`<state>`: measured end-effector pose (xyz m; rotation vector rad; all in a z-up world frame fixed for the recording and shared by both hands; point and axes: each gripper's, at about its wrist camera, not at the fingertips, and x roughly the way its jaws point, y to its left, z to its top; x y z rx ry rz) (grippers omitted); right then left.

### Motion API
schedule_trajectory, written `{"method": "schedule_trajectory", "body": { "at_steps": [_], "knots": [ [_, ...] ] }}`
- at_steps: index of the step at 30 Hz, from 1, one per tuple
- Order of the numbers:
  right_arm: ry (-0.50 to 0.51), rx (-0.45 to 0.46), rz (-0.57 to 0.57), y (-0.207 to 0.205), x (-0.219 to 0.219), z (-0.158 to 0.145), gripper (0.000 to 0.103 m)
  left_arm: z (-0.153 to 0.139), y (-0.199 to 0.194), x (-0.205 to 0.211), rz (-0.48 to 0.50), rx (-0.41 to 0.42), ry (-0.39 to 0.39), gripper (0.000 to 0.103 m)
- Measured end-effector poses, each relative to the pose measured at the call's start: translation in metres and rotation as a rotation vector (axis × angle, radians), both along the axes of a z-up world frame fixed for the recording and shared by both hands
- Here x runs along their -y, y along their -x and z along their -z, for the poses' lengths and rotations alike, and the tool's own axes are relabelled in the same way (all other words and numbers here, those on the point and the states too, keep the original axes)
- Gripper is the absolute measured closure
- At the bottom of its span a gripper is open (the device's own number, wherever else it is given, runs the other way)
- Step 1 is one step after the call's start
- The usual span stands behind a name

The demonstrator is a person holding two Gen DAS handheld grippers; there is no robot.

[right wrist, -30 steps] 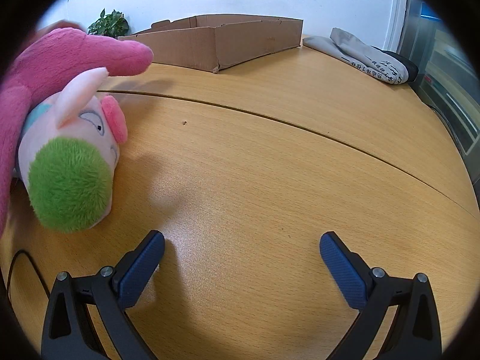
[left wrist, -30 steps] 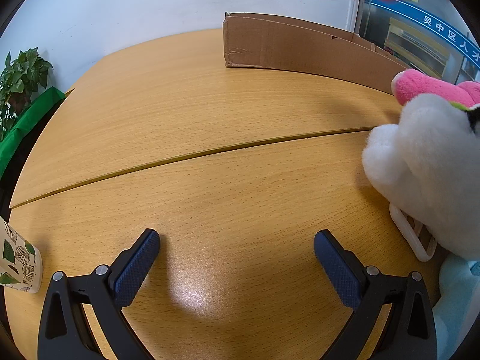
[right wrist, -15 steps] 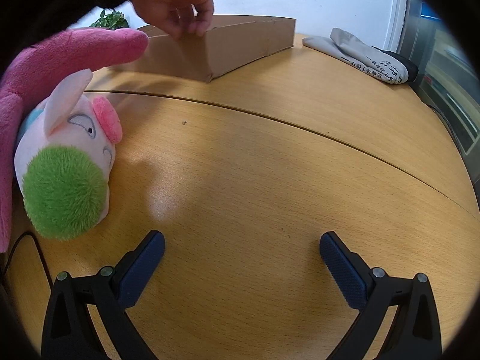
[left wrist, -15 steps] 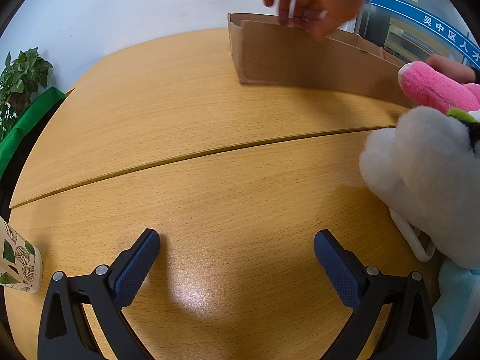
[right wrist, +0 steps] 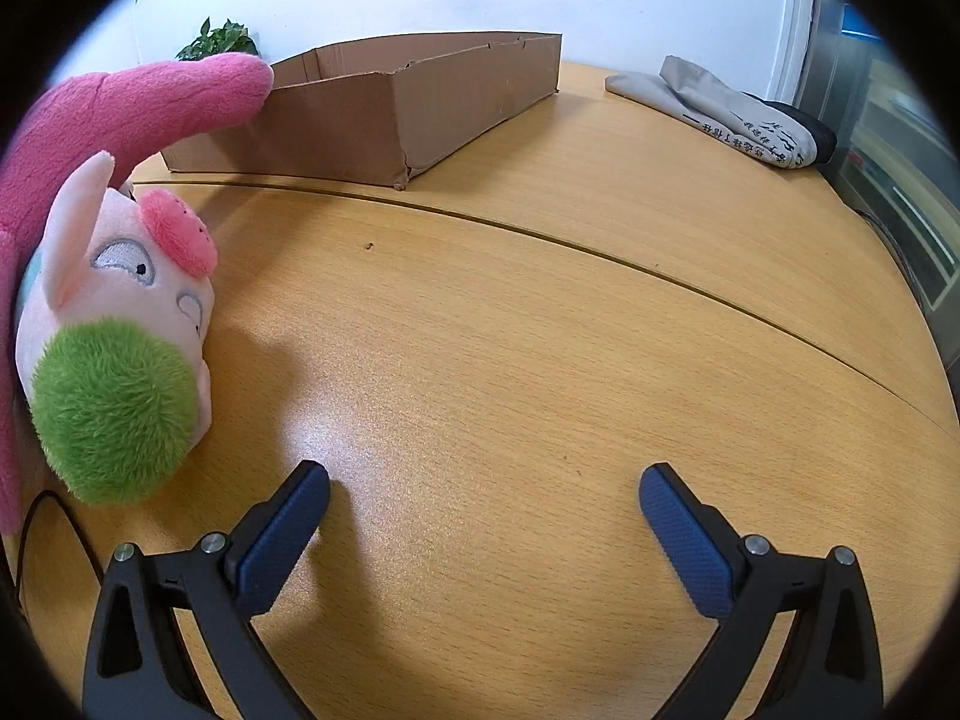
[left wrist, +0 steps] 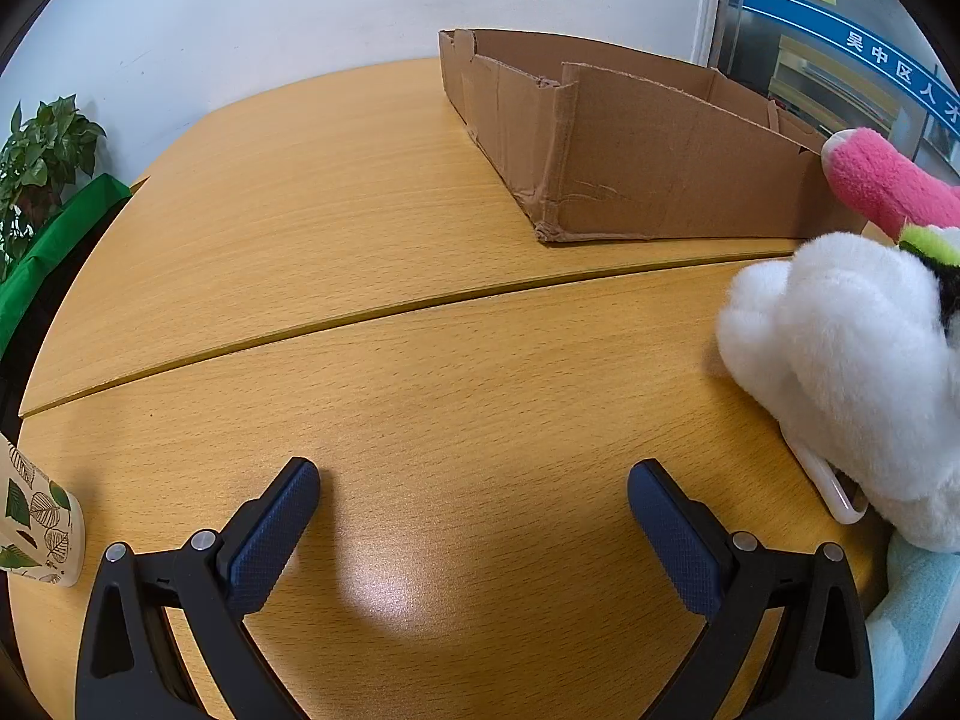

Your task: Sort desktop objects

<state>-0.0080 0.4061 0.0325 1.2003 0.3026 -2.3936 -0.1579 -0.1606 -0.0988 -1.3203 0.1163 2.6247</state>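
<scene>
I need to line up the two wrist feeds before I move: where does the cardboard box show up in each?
Left wrist: the cardboard box sits upper right of centre, its near corner pointing toward the camera.
Right wrist: the cardboard box sits upper left of centre, beyond the table seam.
Shared landmark: the pink plush limb reaches the box's wall in both views.

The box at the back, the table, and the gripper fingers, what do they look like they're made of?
The box looks like plain brown corrugated cardboard, matte, with creased walls and a torn, ragged rim. The table looks like light wood or wood-grain laminate: fine streaked grain and a soft glare patch suggest a smooth satin finish. The right gripper has fingers padded in dark blue, dimpled material, probably rubber, on black frames.
</scene>
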Motion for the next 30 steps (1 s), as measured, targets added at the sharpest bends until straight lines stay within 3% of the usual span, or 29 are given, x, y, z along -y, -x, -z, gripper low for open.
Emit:
{"method": "schedule_trajectory", "body": {
  "at_steps": [15, 19, 21, 24, 30],
  "knots": [
    [-0.002, -0.001, 0.035, 0.018, 0.012, 0.000, 0.000, 0.002, 0.000, 0.001, 0.007, -0.003, -0.003, 0.000],
    [-0.033, -0.026, 0.045, -0.010, 0.013, -0.010, 0.000, 0.000, -0.015, 0.003, 0.010, -0.012, 0.009, 0.000],
    [0.005, -0.078, 0.043, -0.041, 0.007, -0.033, 0.000, -0.010, -0.042, 0.009, -0.044, -0.071, 0.045, 0.000],
    [0.024, -0.138, 0.024, -0.089, 0.005, -0.077, 0.000, -0.056, -0.104, 0.023, -0.100, -0.187, -0.061, 0.000],
    [0.133, -0.212, -0.081, -0.176, 0.050, -0.158, 0.000, -0.153, -0.252, -0.019, -0.128, -0.450, 0.001, 0.000]
  ]
}}
